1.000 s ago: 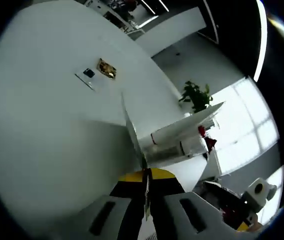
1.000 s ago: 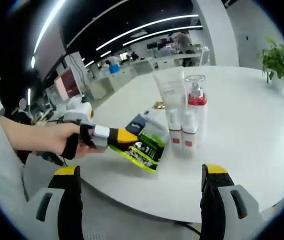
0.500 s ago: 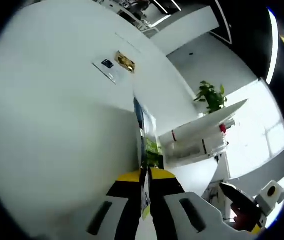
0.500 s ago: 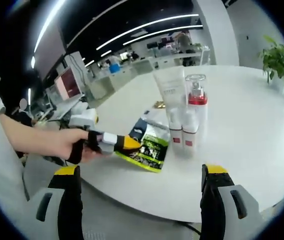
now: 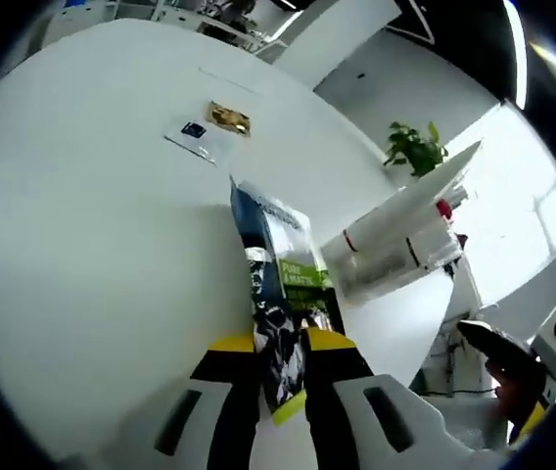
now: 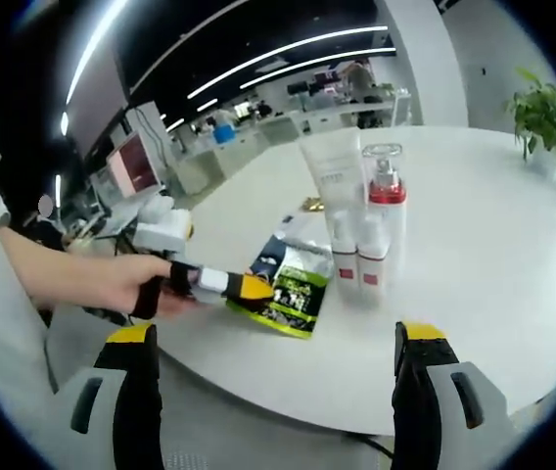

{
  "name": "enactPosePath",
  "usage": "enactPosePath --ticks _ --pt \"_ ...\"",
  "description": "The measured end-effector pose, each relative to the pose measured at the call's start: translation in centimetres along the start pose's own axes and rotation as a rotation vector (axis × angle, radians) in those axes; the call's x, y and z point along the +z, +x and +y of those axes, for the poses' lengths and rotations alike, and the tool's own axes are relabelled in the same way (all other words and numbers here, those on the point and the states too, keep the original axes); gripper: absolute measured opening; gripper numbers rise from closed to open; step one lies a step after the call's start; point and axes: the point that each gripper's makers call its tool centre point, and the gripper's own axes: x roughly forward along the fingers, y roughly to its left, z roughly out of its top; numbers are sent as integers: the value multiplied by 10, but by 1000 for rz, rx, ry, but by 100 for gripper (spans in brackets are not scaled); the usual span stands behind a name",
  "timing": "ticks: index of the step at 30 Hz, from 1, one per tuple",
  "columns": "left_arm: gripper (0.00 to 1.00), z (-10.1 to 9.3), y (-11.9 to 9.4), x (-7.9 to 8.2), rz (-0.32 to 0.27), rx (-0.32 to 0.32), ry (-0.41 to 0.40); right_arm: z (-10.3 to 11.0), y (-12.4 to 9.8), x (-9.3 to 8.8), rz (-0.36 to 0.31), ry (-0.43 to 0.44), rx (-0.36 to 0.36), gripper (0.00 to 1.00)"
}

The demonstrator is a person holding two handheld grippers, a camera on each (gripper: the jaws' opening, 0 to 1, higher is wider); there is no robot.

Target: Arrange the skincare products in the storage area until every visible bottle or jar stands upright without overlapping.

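My left gripper (image 5: 280, 352) is shut on the near edge of a flat green, black and blue sachet (image 5: 280, 294), which lies low over the white table (image 5: 92, 215). In the right gripper view the same sachet (image 6: 291, 288) rests beside a standing group: a white tube (image 6: 333, 174), a clear pump bottle with a red collar (image 6: 384, 201) and two small white bottles (image 6: 356, 262). The left gripper (image 6: 244, 287) and a hand (image 6: 126, 284) come in from the left there. My right gripper (image 6: 270, 392) is open, held back from the table edge, nothing between its fingers.
A small gold packet (image 5: 229, 117) and a flat card (image 5: 192, 137) lie farther back on the table. A potted plant (image 6: 544, 122) stands at the table's far right. Desks and monitors fill the office behind.
The left gripper has tilted the sachet from edge-on down to nearly flat on the table, close to the small bottles. The right gripper has not moved.
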Motion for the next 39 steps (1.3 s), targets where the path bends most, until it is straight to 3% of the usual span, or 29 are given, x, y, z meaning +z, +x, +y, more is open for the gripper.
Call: enactPosePath --ticks 13,23,32,39 --pt "27 6 -4 4 22 104 259 0 0 0 -1 -1 -3 99" --pt "32 7 -7 10 17 121 355 2 0 0 3 -6 -1 100" --pt "39 3 -19 20 -4 125 384 3 0 -1 3 -8 8 100" --pt "48 4 -32 14 -11 134 428 6 0 -1 4 -22 22 99"
